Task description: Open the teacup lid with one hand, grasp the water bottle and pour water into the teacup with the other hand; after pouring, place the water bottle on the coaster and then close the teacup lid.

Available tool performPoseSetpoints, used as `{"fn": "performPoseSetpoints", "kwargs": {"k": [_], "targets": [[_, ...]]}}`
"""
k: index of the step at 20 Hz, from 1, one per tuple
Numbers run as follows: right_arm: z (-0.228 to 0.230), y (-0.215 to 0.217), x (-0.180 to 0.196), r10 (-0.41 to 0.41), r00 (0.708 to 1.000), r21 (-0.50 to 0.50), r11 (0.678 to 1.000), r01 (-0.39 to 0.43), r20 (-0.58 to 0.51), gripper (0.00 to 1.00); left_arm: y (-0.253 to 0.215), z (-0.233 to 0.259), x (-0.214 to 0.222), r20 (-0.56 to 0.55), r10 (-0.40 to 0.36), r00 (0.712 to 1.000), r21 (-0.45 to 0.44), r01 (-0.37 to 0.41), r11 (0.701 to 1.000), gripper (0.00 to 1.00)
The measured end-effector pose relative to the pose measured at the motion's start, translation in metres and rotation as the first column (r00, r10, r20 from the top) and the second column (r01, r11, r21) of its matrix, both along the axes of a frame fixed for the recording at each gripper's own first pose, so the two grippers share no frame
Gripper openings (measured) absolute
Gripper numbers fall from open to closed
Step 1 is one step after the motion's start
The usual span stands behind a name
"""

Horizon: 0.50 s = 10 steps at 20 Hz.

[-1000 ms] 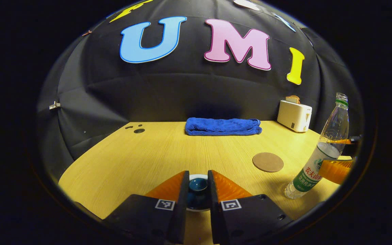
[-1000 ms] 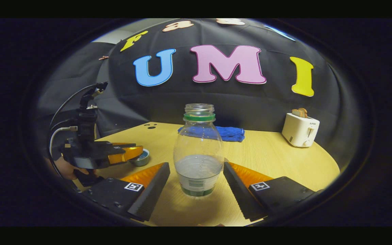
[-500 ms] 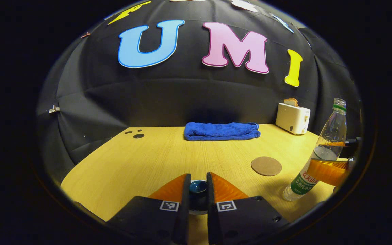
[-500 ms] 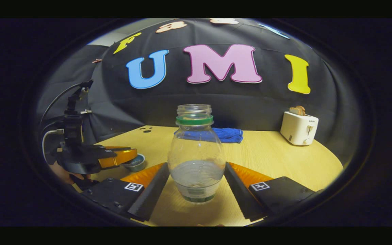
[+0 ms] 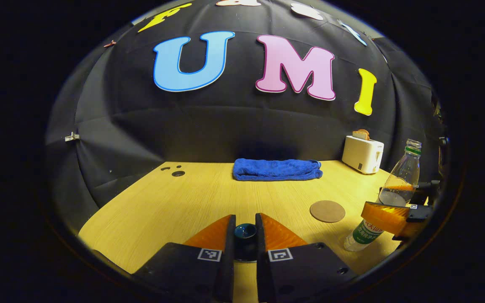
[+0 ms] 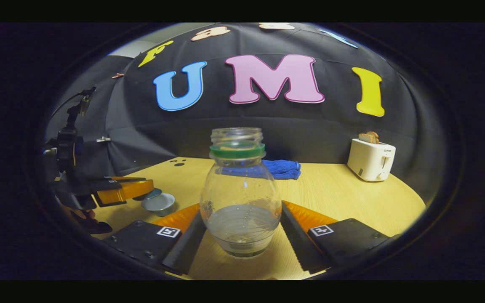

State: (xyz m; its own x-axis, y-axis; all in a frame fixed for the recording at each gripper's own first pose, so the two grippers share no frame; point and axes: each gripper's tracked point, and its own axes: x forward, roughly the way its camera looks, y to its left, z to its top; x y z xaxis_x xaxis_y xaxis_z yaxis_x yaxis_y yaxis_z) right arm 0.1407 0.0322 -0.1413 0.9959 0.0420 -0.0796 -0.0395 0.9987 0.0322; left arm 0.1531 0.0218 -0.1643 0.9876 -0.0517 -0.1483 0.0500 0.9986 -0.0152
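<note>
Since 1 s ago the left gripper (image 5: 245, 235) has lifted the lid (image 5: 245, 232) off; in the right gripper view the teacup (image 6: 158, 203) now sits uncovered on the table (image 6: 343, 198), just below those fingers. The lid's dark blue knob is pinched between narrow jaws. The right gripper (image 6: 241, 229) has closed in: earlier a gap showed each side, now both pads press the water bottle (image 6: 240, 198) (clear ribbed plastic, green neck ring, no cap, approx. half full) standing upright btwn them. The round brown coaster (image 5: 327, 211) lies ahead-right of the left jaws.
</note>
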Motion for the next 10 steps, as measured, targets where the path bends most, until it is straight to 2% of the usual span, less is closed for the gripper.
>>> {"fn": "performPoseSetpoints", "kwargs": {"k": [1,2,3,5,6,10], "targets": [[0.0,0.0,0.001,0.0,1.0,0.0,1.0,0.0,0.002,0.85,0.004,-0.003,-0.001,-0.005,0.009,1.0,-0.006,-0.009,1.0,0.26],[0.001,0.0,0.002,0.0,1.0,-0.002,1.0,0.0,0.003,0.82,0.009,-0.004,-0.002,-0.007,0.019,1.0,-0.011,-0.019,1.0,0.25],[0.0,0.001,0.003,0.002,1.0,-0.01,1.0,-0.002,-0.001,0.8,0.014,-0.005,-0.004,-0.008,0.031,0.999,-0.015,-0.031,0.999,0.22],[0.0,0.002,0.002,0.013,1.0,-0.039,0.999,-0.014,-0.016,0.78,0.025,-0.005,-0.008,-0.008,0.056,0.998,-0.027,-0.056,0.998,0.26],[0.001,0.005,0.007,0.029,0.999,-0.067,0.997,-0.031,-0.029,0.77,0.03,-0.003,-0.01,-0.01,0.07,0.998,-0.034,-0.07,0.997,0.22],[0.022,0.001,0.018,0.046,0.999,-0.255,0.966,-0.044,0.003,0.75,0.052,0.006,-0.024,0.006,0.121,0.993,-0.049,-0.12,0.991,0.23]]}}
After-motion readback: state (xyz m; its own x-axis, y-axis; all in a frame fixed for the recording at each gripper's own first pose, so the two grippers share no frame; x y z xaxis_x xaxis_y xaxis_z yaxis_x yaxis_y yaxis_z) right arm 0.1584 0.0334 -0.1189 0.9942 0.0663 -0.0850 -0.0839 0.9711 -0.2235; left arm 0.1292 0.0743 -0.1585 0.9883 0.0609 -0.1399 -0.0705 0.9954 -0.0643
